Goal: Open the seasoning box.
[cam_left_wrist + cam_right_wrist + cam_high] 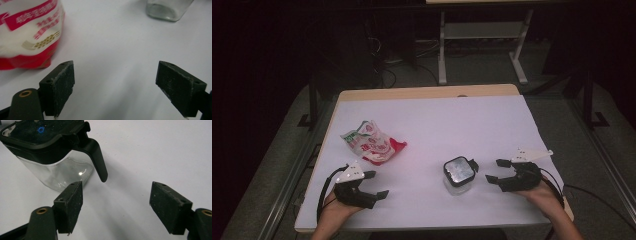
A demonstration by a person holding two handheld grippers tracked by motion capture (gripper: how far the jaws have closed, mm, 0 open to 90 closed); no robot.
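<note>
On the table point(492, 120): one jar point(459, 175), one packet point(371, 142), two hand-held grippers.

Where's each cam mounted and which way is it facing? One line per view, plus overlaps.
High view: above the person's side, facing forward and down on the white table; both forearms, left gripper, right gripper.
Left gripper view: along its open jaws, toward the snack bag and jar base.
Right gripper view: along its open jaws, toward the glass jar.
Shared: jar in all three views; bag in high and left.

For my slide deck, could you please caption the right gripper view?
Open right gripper beside a clear jar with black clip lid.
</note>
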